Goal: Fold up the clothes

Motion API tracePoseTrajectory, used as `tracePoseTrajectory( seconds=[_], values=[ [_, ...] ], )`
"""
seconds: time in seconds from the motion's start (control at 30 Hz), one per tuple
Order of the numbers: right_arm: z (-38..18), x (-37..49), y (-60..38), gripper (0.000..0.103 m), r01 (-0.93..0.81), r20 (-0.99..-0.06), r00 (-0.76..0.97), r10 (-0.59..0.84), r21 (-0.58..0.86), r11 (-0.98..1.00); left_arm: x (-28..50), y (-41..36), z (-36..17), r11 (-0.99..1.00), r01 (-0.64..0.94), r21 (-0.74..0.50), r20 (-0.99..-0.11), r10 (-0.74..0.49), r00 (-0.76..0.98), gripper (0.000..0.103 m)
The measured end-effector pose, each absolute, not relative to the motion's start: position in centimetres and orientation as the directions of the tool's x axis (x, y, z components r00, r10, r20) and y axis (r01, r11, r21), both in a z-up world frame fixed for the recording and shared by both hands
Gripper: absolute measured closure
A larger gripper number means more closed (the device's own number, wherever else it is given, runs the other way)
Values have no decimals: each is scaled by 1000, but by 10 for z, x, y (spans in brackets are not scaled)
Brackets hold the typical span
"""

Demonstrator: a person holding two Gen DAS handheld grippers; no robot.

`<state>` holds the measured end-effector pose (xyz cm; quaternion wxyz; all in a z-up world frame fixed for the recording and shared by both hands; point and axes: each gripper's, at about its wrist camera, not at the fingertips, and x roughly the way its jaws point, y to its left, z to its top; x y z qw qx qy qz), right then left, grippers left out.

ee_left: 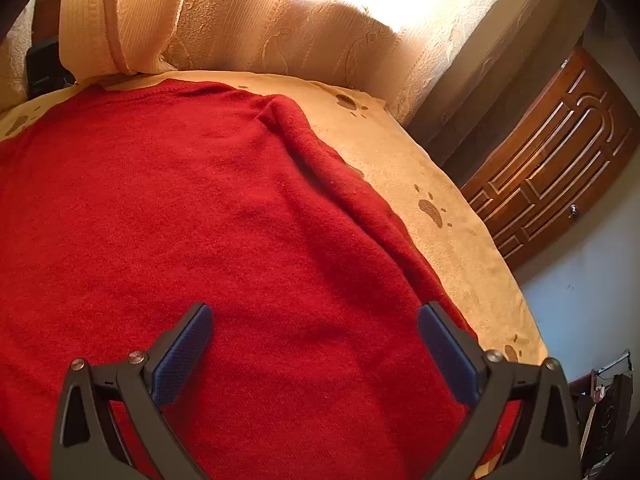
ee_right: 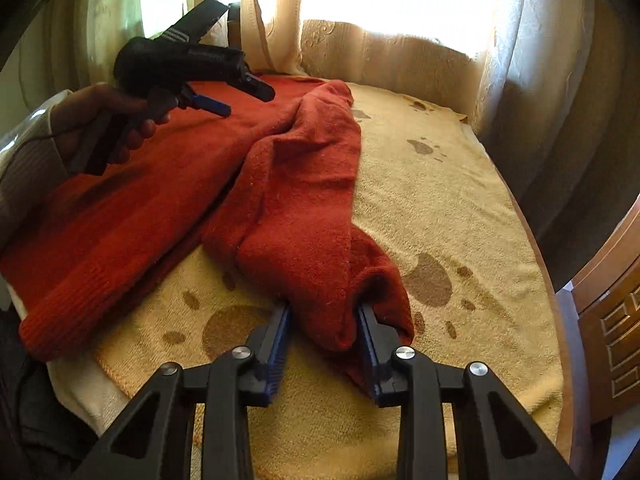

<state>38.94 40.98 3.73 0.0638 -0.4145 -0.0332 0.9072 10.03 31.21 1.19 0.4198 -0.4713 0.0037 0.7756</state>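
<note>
A red knitted sweater [ee_right: 120, 216] lies spread across a beige towel [ee_right: 460, 208] printed with brown paw marks, which covers the table in front of pale patterned curtains [ee_right: 400, 52]. The wool looks thick and slightly fuzzy, with a ribbed hem at the near edge, and the body lies mostly flat. One sleeve [ee_right: 304, 200] is bunched and rumpled, trailing off the body onto the towel. The right gripper [ee_right: 324, 320] is pinching the cuff end of that sleeve, its blue pads pressed against the cloth on both sides. The left gripper [ee_left: 316, 320] hangs over the sweater's flat body with its jaws spread wide and nothing between them; from the right wrist view a hand [ee_right: 108, 120] holds it by the grip. I can read no label, brand or writing on the sweater or the towel.
</note>
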Motion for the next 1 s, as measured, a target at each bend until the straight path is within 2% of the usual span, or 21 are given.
tracePoseTrajectory(
  seconds=[0.03, 0.13, 0.37, 0.47, 0.6, 0.77, 0.9, 1.0],
  values=[
    [40, 388, 413, 86, -105, -744, -653, 145, -101, -989, 99, 311, 12, -651, -652, -388, -736, 645, -206, 0],
    [65, 394, 430, 89, -191, -682, -713, 161, -32, -981, 91, 309, 15, -661, -644, -385, -738, 639, -214, 0],
    [141, 438, 488, 89, -492, -451, -779, 436, 8, -870, 70, 311, 33, -676, -635, -374, -728, 639, -251, 0],
    [153, 448, 513, 89, -609, -409, -720, 560, -14, -793, 58, 317, 37, -689, -630, -358, -728, 629, -273, 0],
    [147, 442, 541, 94, -667, -422, -669, 613, -24, -745, 38, 332, 27, -712, -621, -329, -763, 588, -270, 0],
    [123, 434, 566, 94, -563, -523, -750, 404, 183, -806, 21, 357, 8, -730, -629, -267, -810, 523, -264, 0],
    [102, 448, 575, 93, -509, -537, -800, 268, 370, -777, 26, 356, 6, -724, -641, -255, -796, 534, -287, 0],
    [80, 466, 596, 93, -502, -520, -832, 194, 558, -661, 31, 358, 6, -714, -663, -225, -794, 529, -300, 0]
  ],
)
